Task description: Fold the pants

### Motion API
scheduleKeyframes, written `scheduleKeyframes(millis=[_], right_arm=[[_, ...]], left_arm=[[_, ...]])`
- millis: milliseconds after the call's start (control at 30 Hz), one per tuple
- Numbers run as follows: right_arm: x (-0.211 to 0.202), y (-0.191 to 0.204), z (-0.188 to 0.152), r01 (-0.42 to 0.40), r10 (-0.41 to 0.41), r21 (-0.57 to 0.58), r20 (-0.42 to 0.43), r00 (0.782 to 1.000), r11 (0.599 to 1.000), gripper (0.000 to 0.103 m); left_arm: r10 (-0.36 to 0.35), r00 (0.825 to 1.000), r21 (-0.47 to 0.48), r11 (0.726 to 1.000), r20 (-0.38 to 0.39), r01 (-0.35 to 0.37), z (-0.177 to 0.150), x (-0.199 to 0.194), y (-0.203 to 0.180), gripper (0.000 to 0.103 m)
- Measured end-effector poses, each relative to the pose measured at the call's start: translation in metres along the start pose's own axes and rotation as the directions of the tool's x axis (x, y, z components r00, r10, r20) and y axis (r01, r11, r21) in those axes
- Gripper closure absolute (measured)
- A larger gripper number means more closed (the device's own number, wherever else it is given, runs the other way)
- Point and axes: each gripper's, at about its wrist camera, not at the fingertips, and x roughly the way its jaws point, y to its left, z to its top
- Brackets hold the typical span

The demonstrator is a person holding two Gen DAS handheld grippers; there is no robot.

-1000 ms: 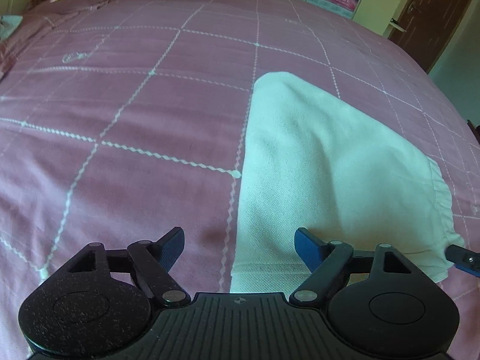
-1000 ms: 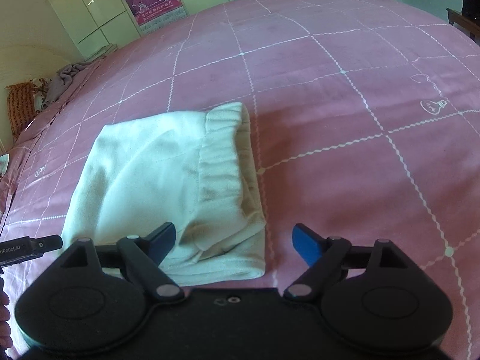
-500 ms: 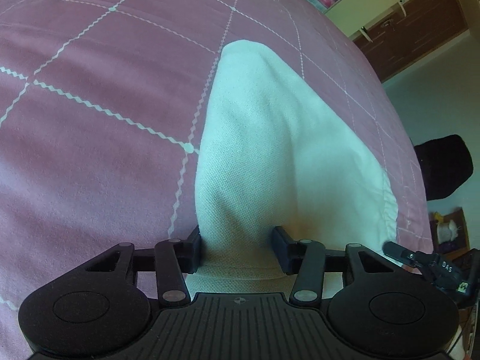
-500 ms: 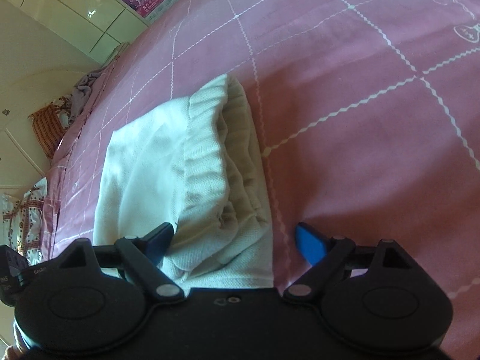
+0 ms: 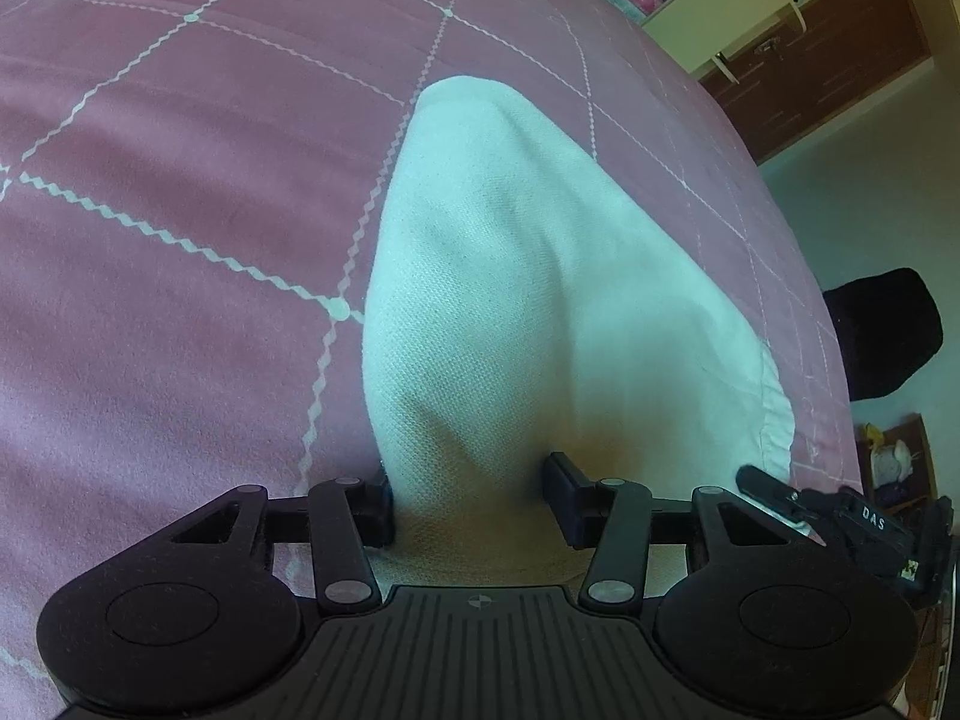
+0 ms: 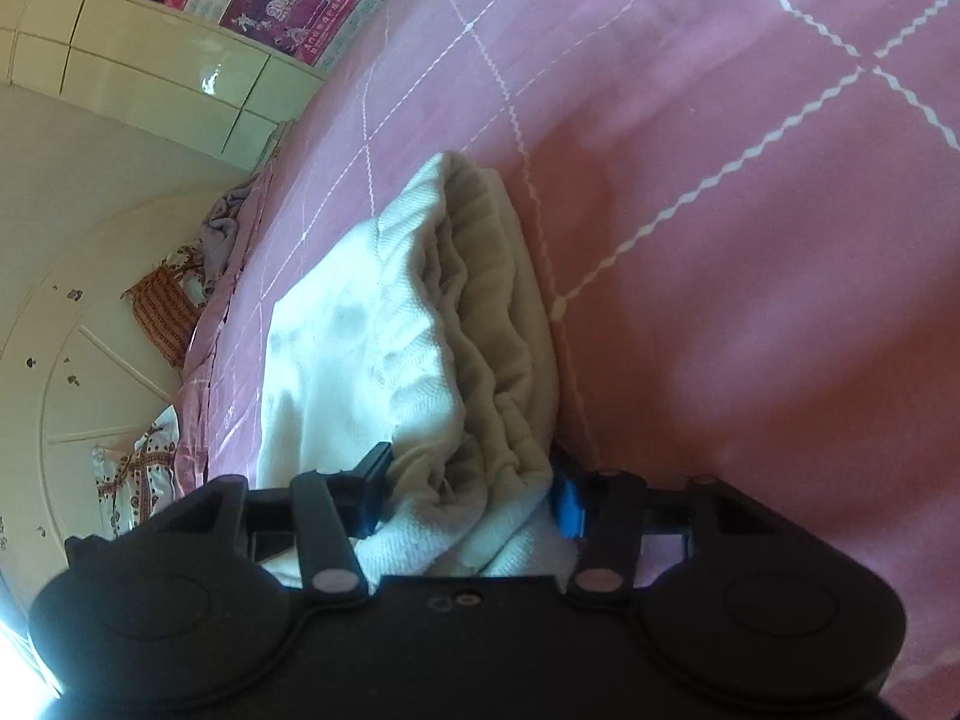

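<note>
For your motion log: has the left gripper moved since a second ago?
Yes. The left gripper advanced onto the white pants, closing on their near edge, judged against the pink bedsheet grid.

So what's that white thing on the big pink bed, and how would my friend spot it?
Find the pink bedspread with thin white zigzag lines making squares. Near its front edge lie the folded white pants, with the jaws of the left gripper and the right gripper shut on their near corners. They're the only white, knitted cloth there, with a gathered waistband along one side.

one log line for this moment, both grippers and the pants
left gripper: shut on white pants near edge | right gripper: shut on bunched waistband end | pants: folded on pink bedspread
</note>
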Motion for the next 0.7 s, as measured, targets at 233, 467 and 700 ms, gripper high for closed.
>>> scheduleKeyframes(millis=[233,467,700], right_arm=[[0.007,0.01,-0.002,0.031,-0.031,-0.043,-0.002,1.0,0.999,0.049],[0.004,0.004,0.002,-0.041,0.039,-0.067,-0.025,0.999,0.997,0.03],[0.011,0.023,0.0,-0.019,0.014,-0.142,-0.031,0.999,0.99,0.008]], left_arm=[[0.045,0.999,0.066,0.997,-0.003,-0.045,-0.002,0.005,-0.009,0.057],[0.017,0.999,0.105,0.994,-0.028,-0.014,-0.001,0.012,-0.018,0.026],[-0.009,0.999,0.09,0.996,-0.046,0.013,-0.002,0.018,-0.025,0.003]])
